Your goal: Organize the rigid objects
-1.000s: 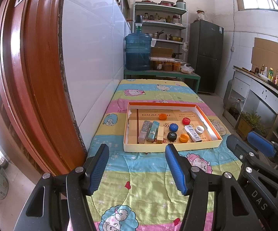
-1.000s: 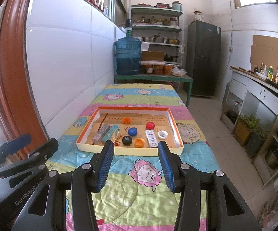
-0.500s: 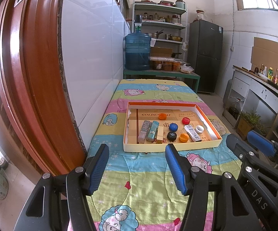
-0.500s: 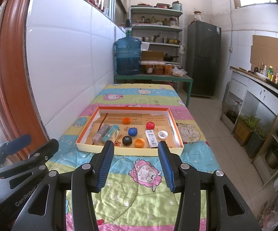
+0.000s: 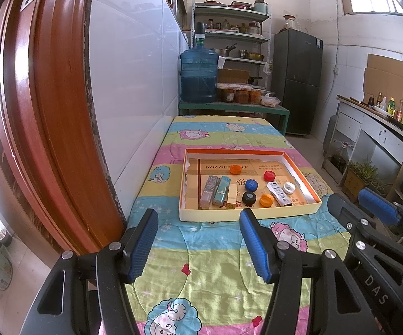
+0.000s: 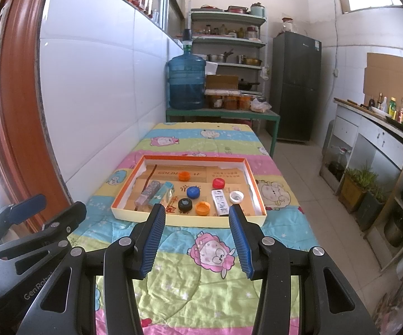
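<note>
A shallow cardboard tray (image 5: 246, 215) (image 6: 184, 220) with an orange rim lies on the cartoon-print cloth. It holds orange (image 5: 235, 169), red (image 5: 269, 175), blue (image 5: 251, 185), black (image 5: 248, 197), orange (image 5: 266, 200) and white (image 5: 289, 187) bottle caps, a white remote (image 5: 278, 194) and three small boxes (image 5: 218, 191) at the left. My left gripper (image 5: 197, 217) is open and empty, short of the tray's near wall. My right gripper (image 6: 197, 212) is open and empty, its tips over the tray's near edge in the right wrist view.
A white tiled wall (image 5: 134, 89) and a red wooden door frame (image 5: 47, 111) run along the table's left side. A blue water jug (image 5: 198, 75), shelves and a dark fridge (image 5: 296, 83) stand beyond the far end. A counter (image 6: 377, 136) and floor lie to the right.
</note>
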